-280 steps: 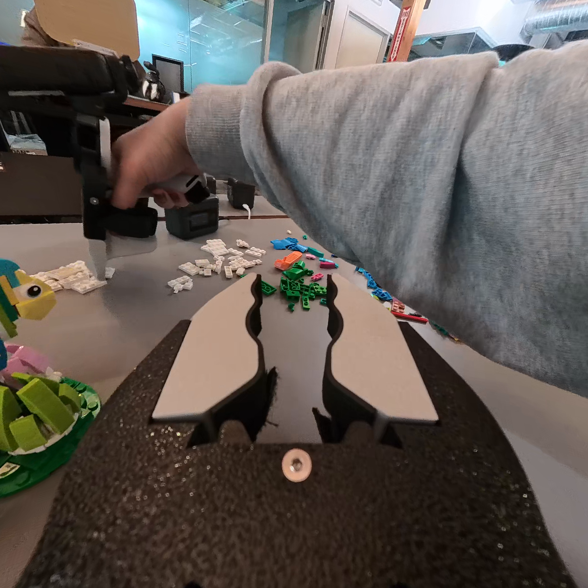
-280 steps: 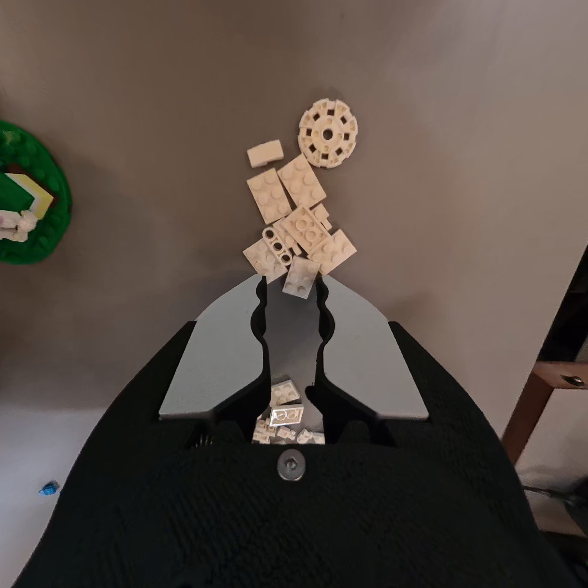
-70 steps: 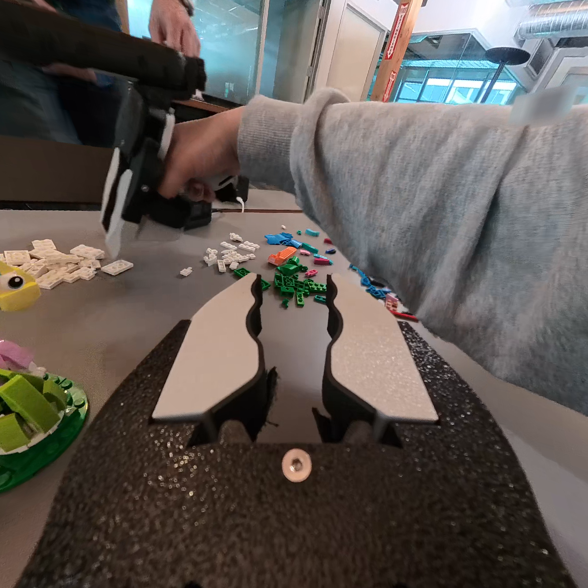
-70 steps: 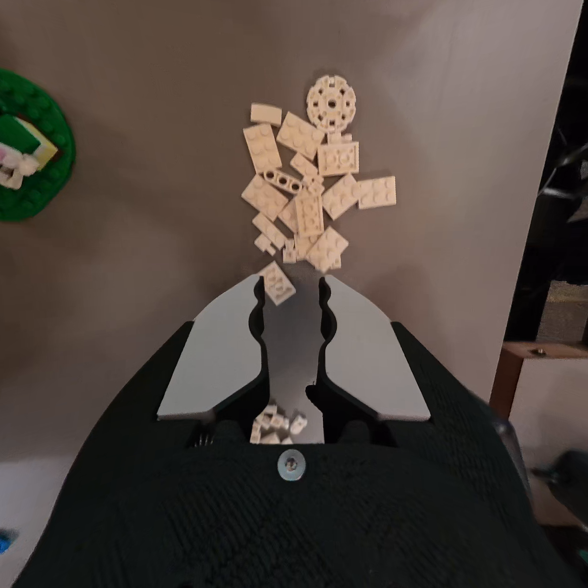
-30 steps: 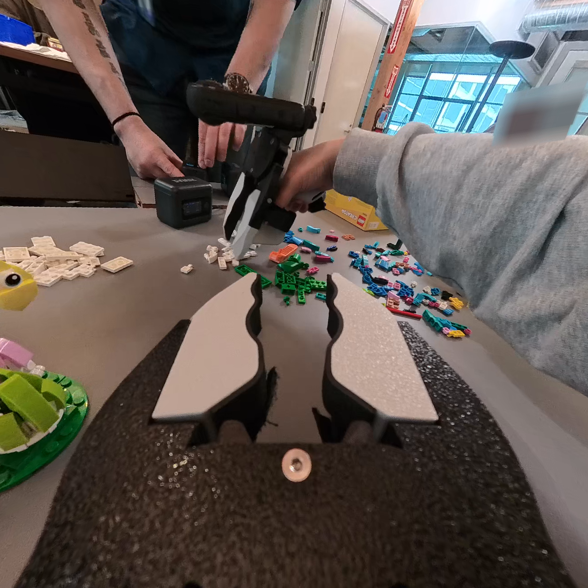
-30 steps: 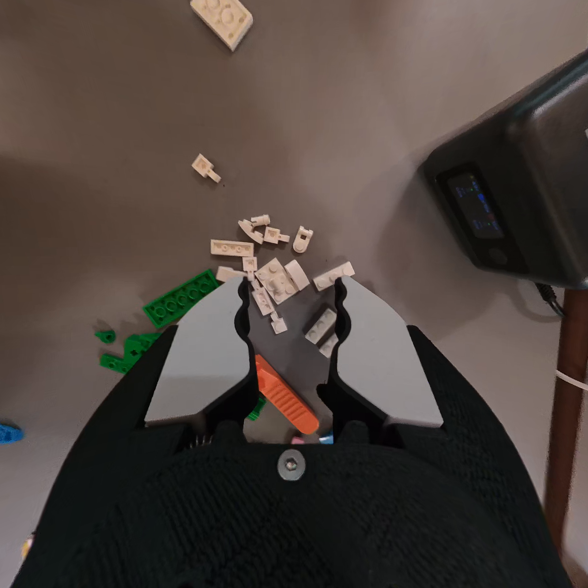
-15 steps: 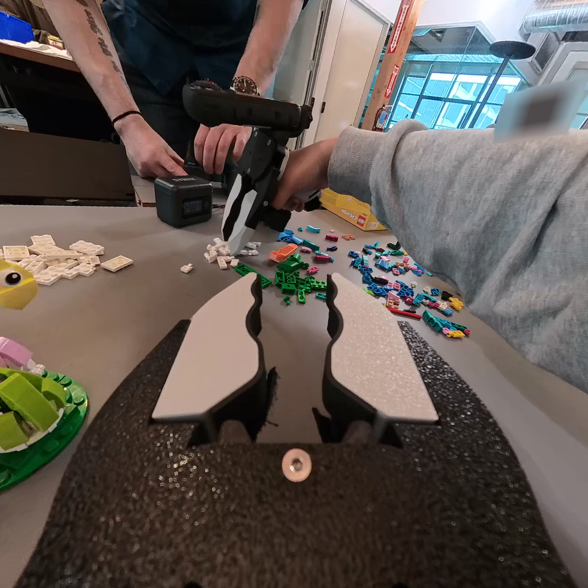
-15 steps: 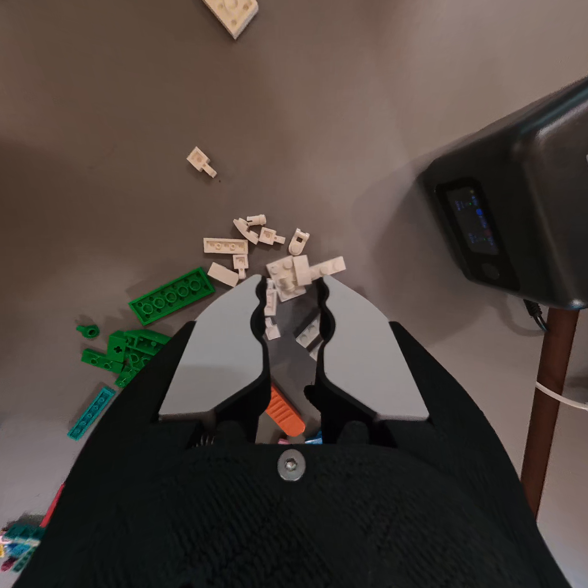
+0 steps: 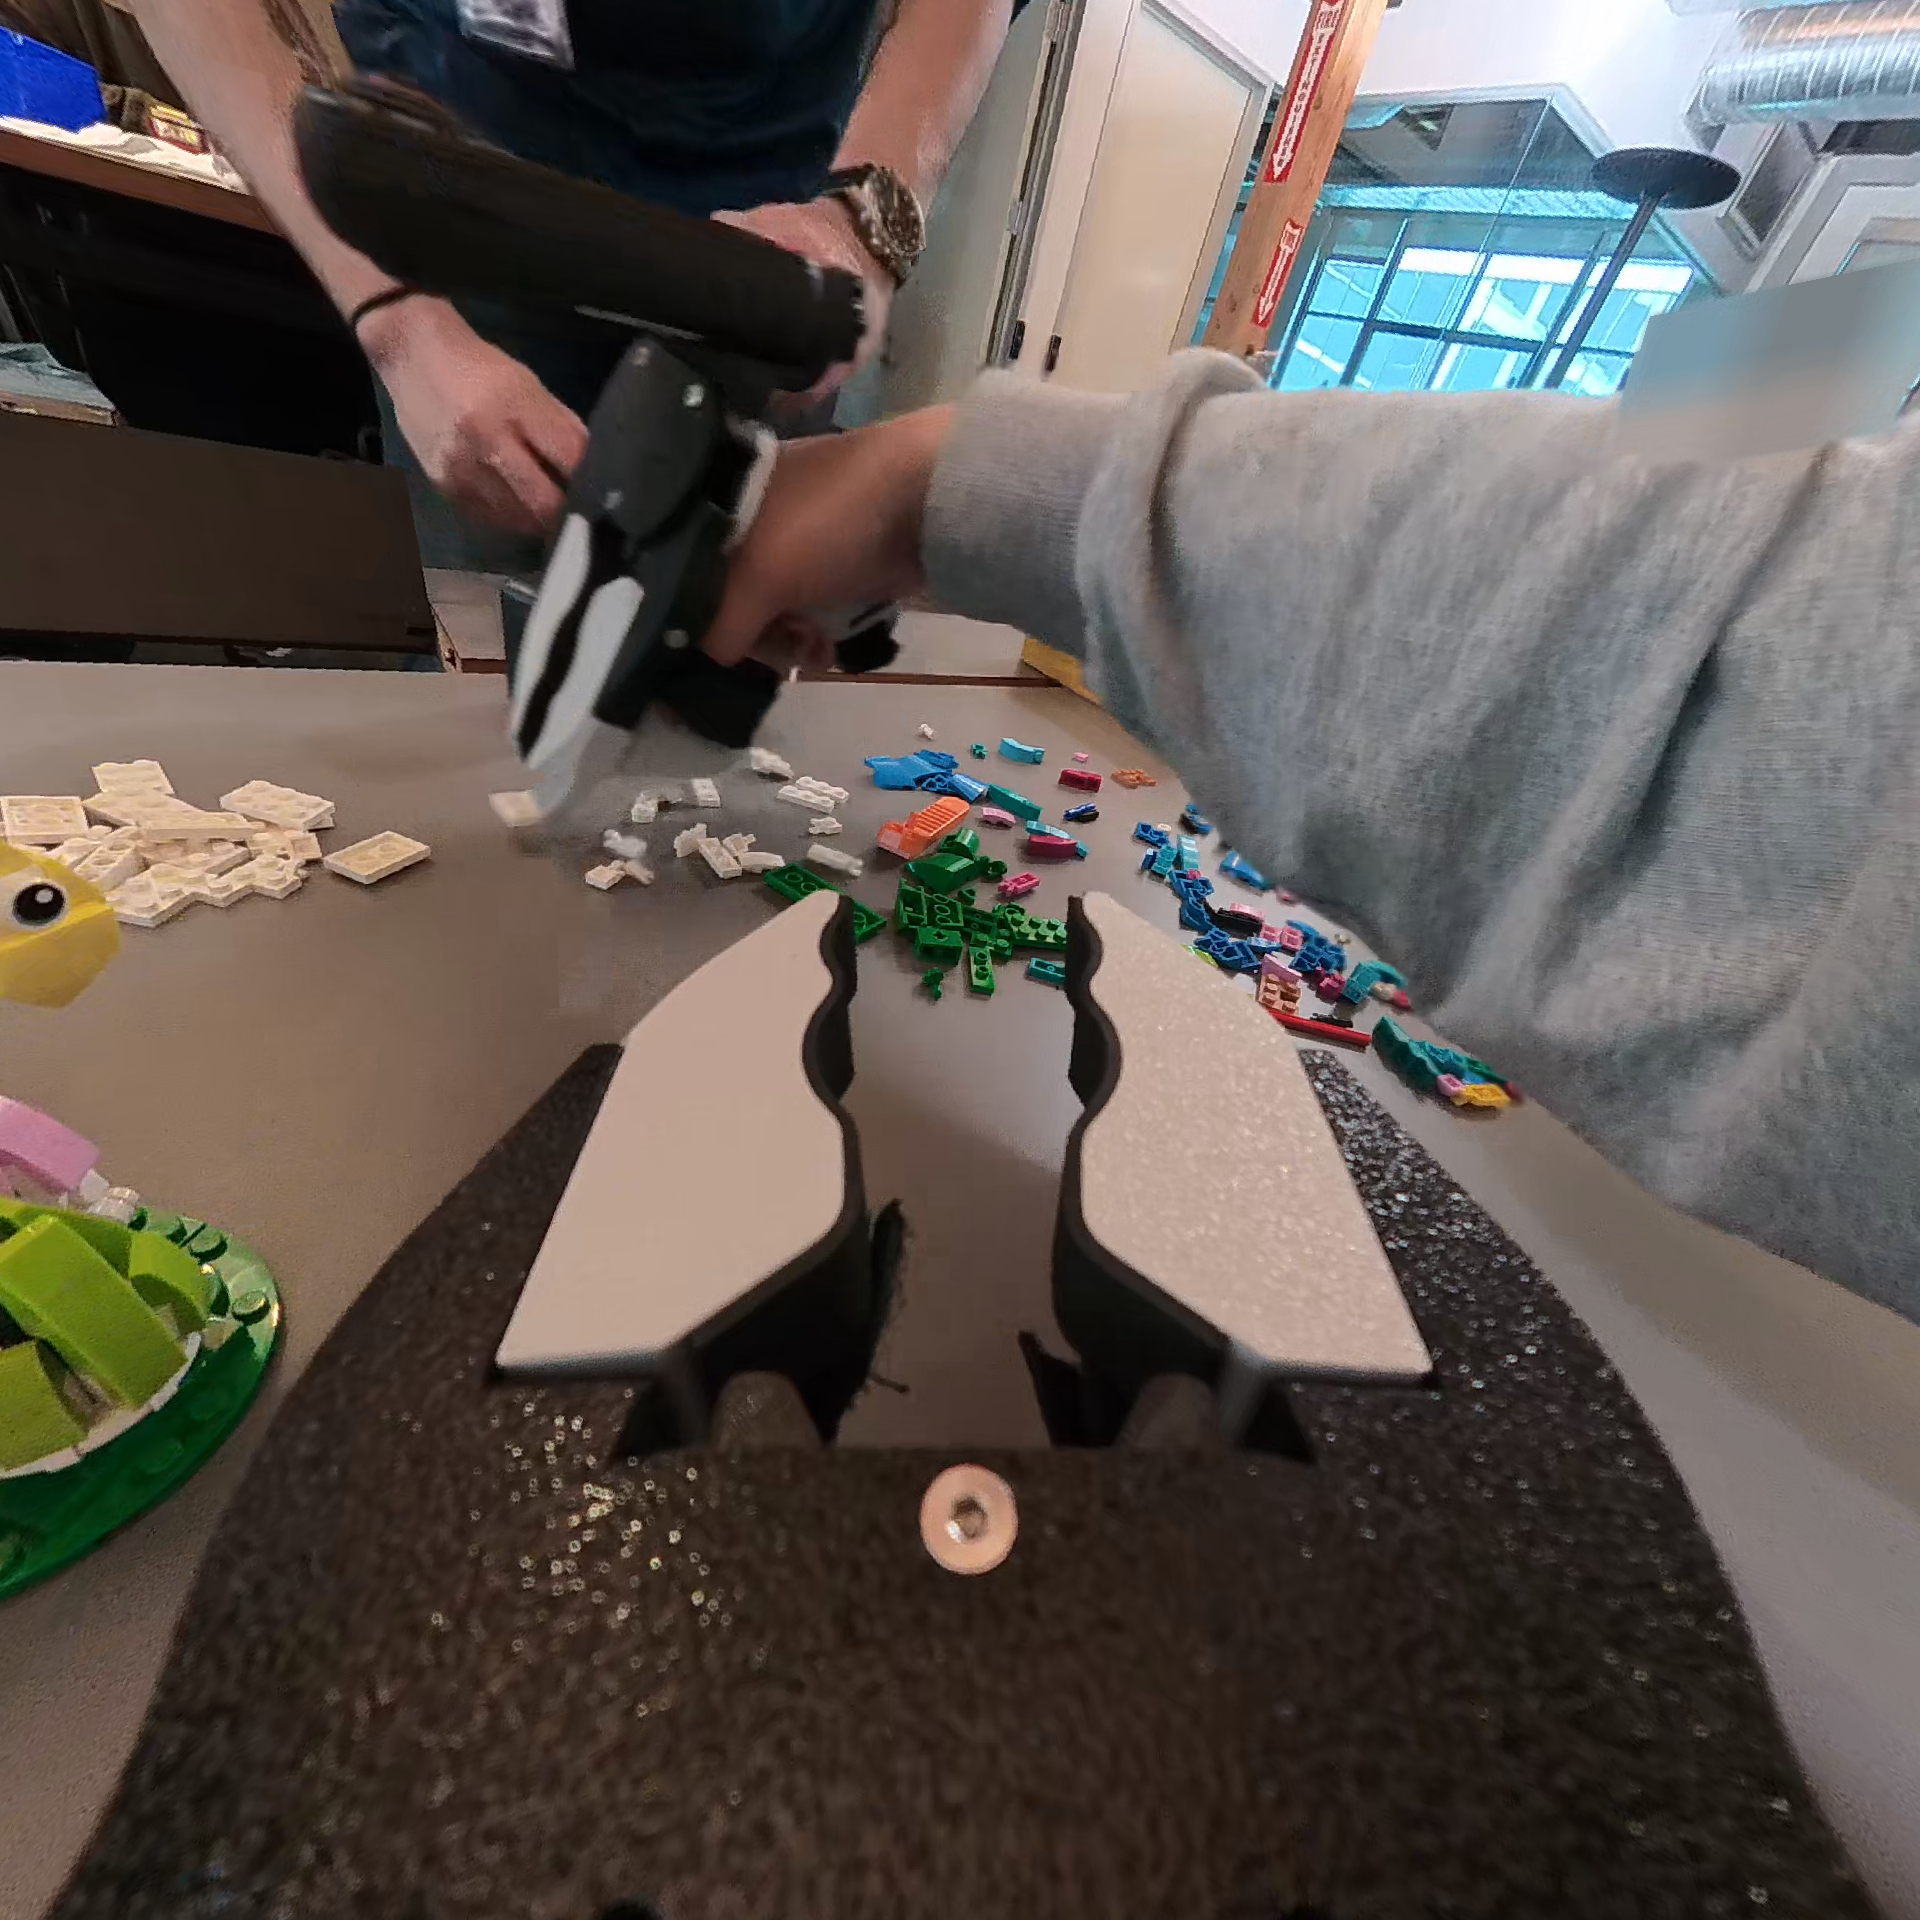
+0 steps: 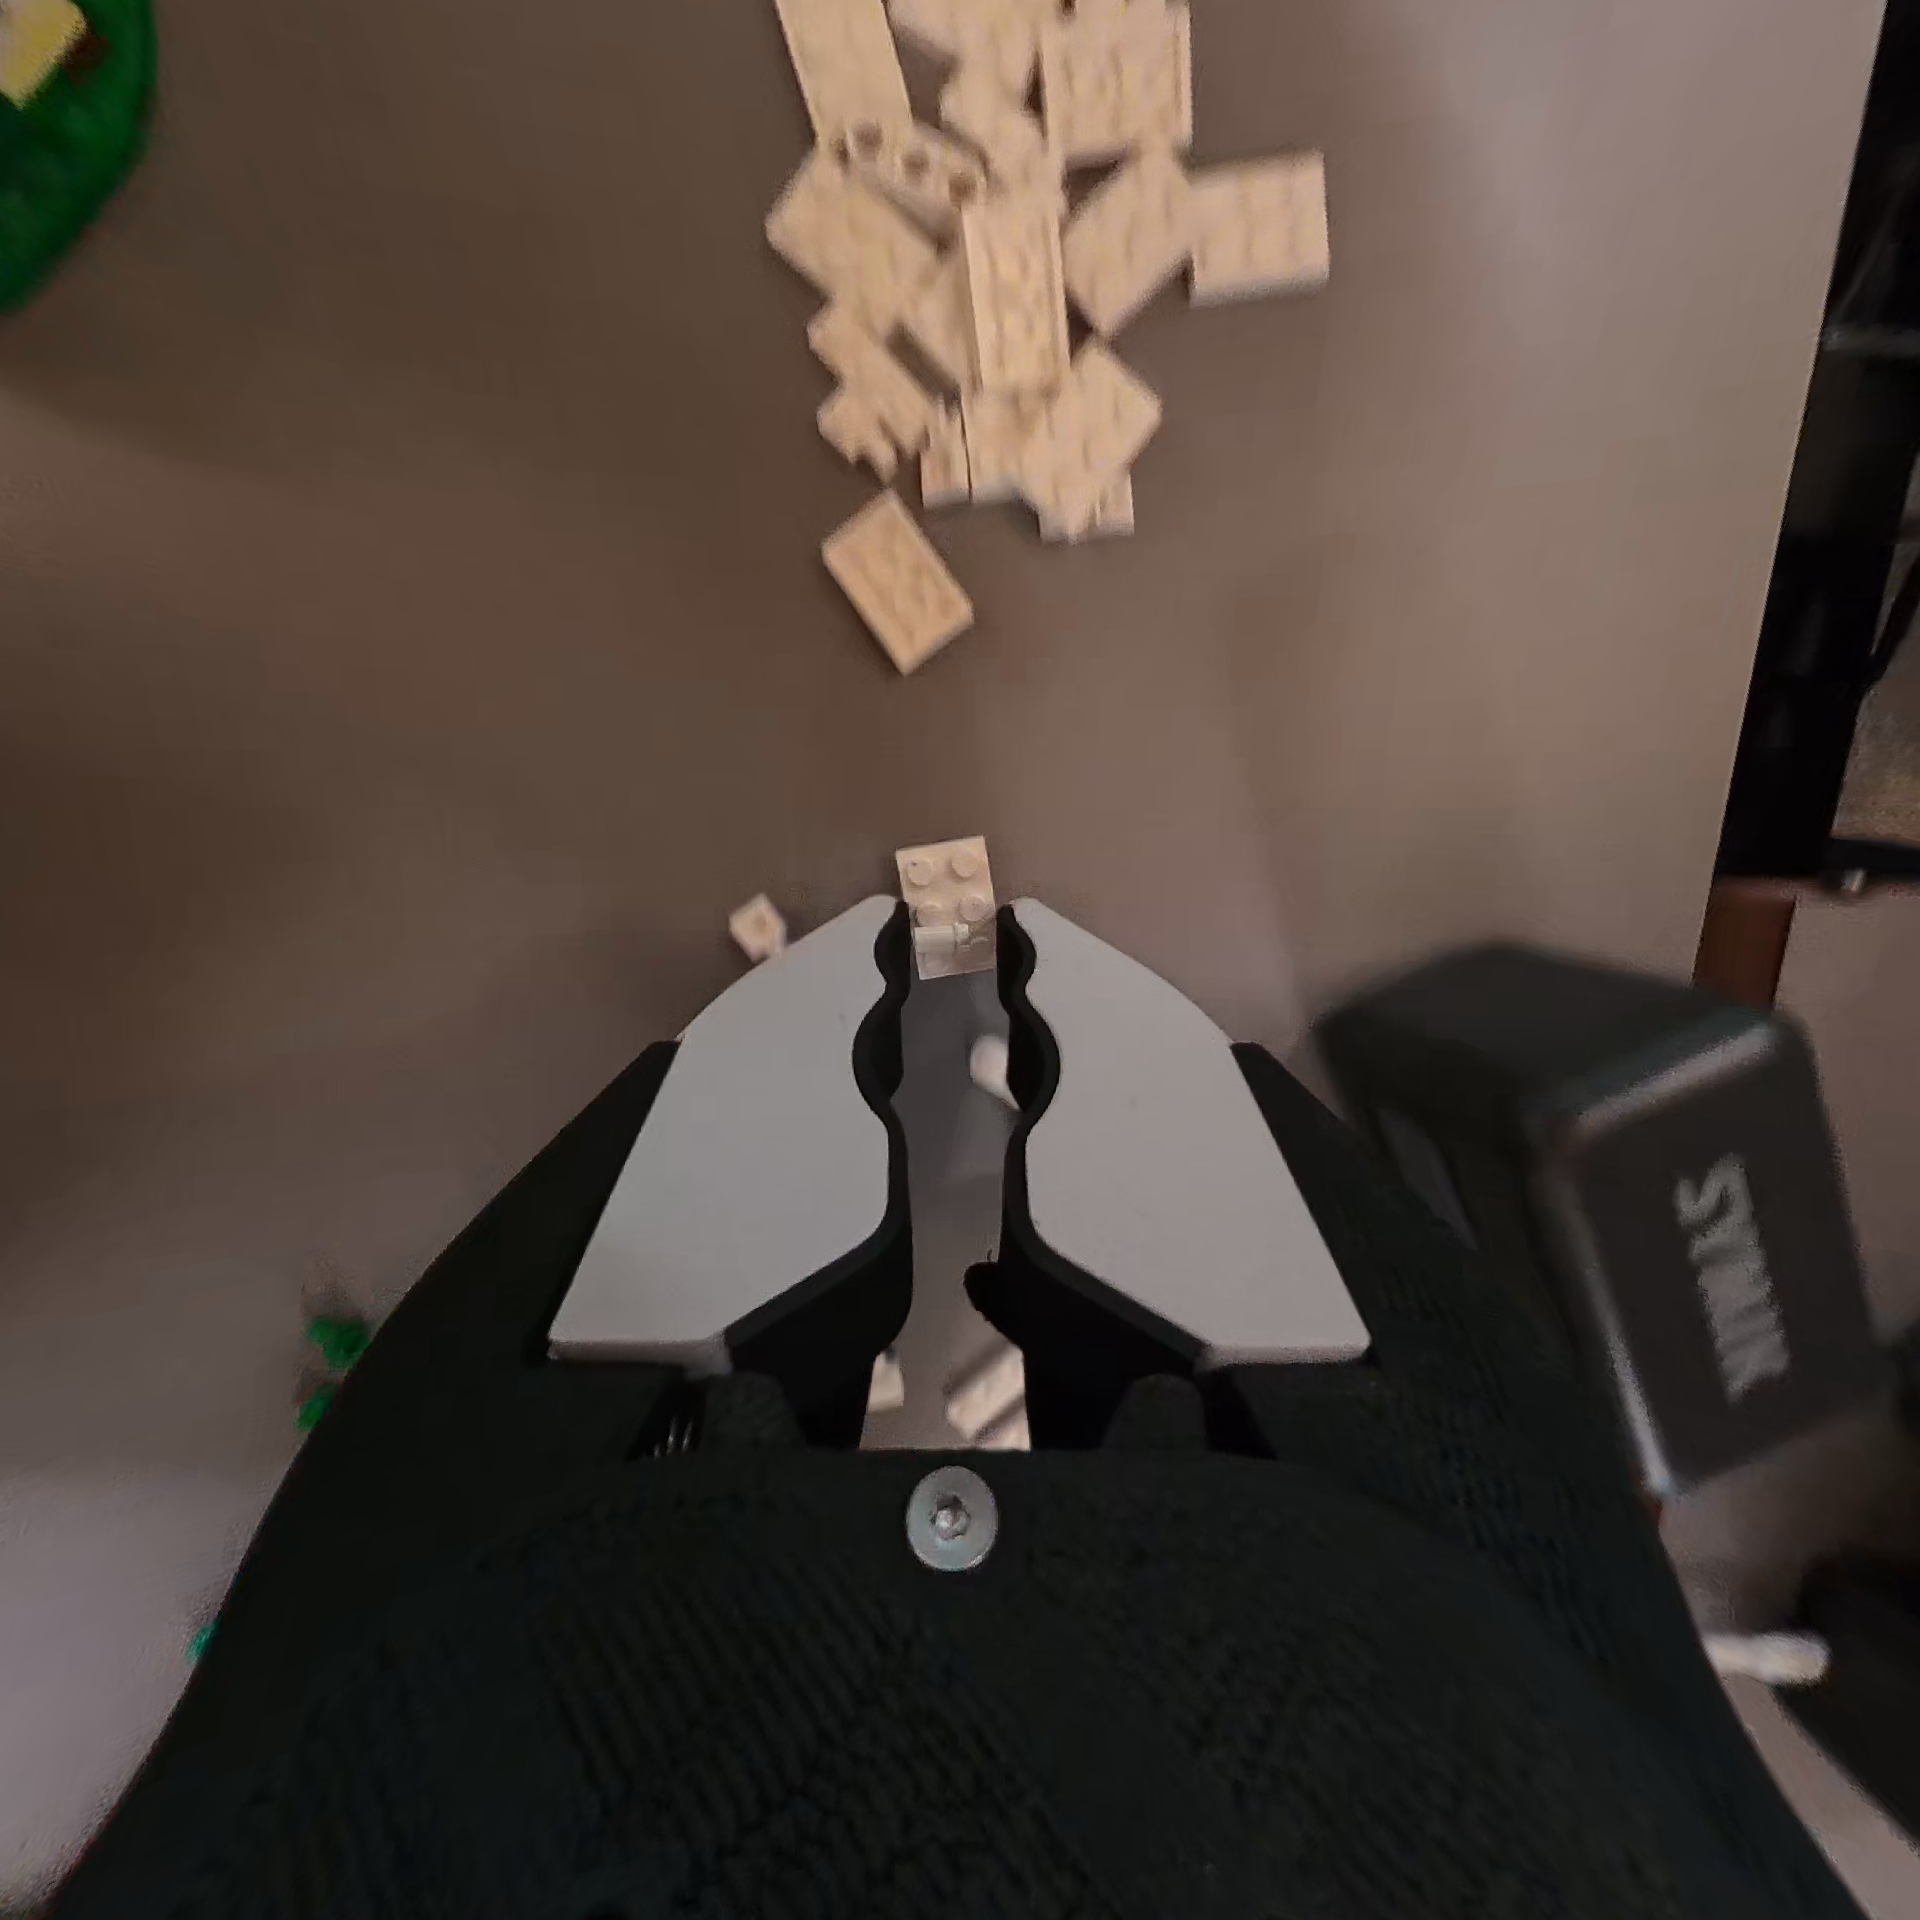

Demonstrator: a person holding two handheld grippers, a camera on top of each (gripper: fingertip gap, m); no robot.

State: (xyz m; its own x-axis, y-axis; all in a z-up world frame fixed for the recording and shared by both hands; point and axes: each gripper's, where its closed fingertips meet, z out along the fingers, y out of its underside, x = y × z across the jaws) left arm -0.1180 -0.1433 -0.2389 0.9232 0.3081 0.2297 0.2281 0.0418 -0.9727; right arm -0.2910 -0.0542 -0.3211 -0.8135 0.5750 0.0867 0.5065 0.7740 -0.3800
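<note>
We are clamping the right tongs (image 10: 948, 920) on a small white plate (image 10: 943, 894) at the very tips — lifted clear of the bench (image 10: 416, 623), between the scattered white bits (image 9: 717, 847) and the white pile (image 10: 1018, 291). The right hand (image 9: 821, 551) is angling them downward, grey sleeve (image 9: 1455, 748) across. The left tongs (image 9: 961, 935) are standing apart, bare, pointing at green pieces (image 9: 966, 925).
</note>
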